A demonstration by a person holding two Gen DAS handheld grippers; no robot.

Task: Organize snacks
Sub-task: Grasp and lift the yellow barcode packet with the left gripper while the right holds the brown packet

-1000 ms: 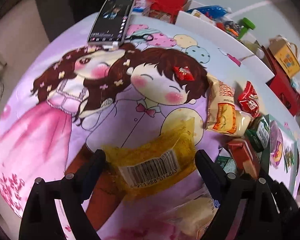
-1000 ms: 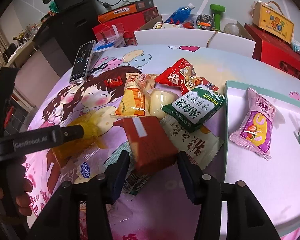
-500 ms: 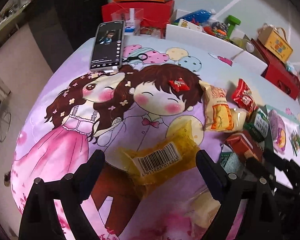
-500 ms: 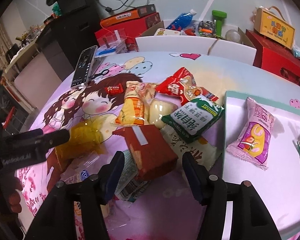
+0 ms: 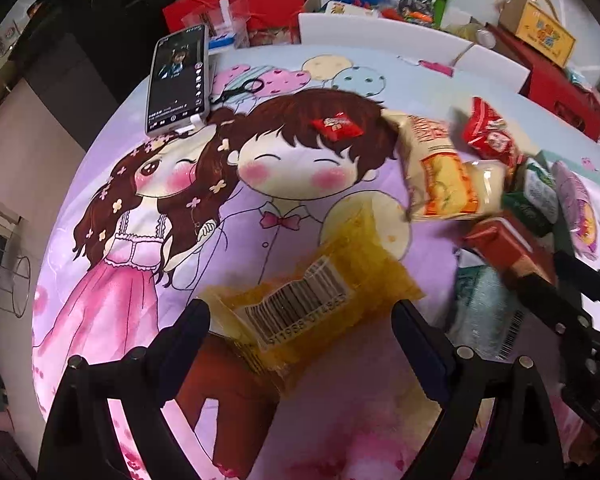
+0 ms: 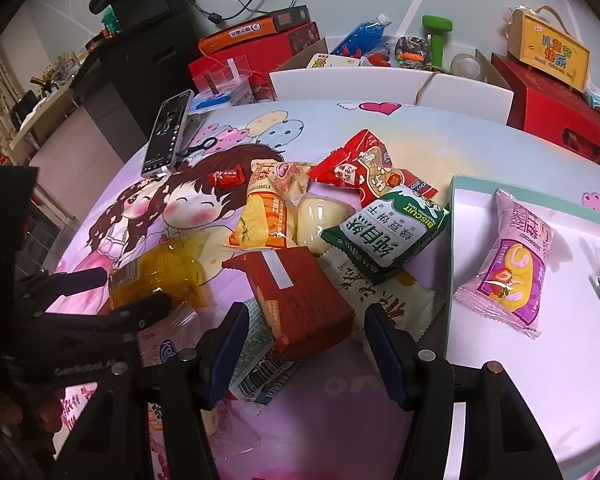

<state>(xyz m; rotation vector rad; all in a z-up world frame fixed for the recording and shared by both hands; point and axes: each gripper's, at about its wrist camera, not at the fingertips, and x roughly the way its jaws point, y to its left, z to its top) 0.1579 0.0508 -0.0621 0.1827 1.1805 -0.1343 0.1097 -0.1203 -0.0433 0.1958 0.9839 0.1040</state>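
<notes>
1. The left gripper (image 5: 300,320) is held wide open over the cartoon-printed tablecloth (image 5: 148,240); the yellow snack packet (image 5: 300,300), barcode up, lies flat between its fingers, and neither pad is seen pressing on it.
2. The right gripper (image 6: 304,328) is seen with its jaws having just been opening; the brown-red packet (image 6: 296,300) lies between the fingertips, a gap showing on each side.
3. The brown-red packet rests on other wrappers in the near part of the snack pile.
4. A pink packet (image 6: 508,264) is seen lying on the white tray (image 6: 540,380), right of the pile.
</notes>
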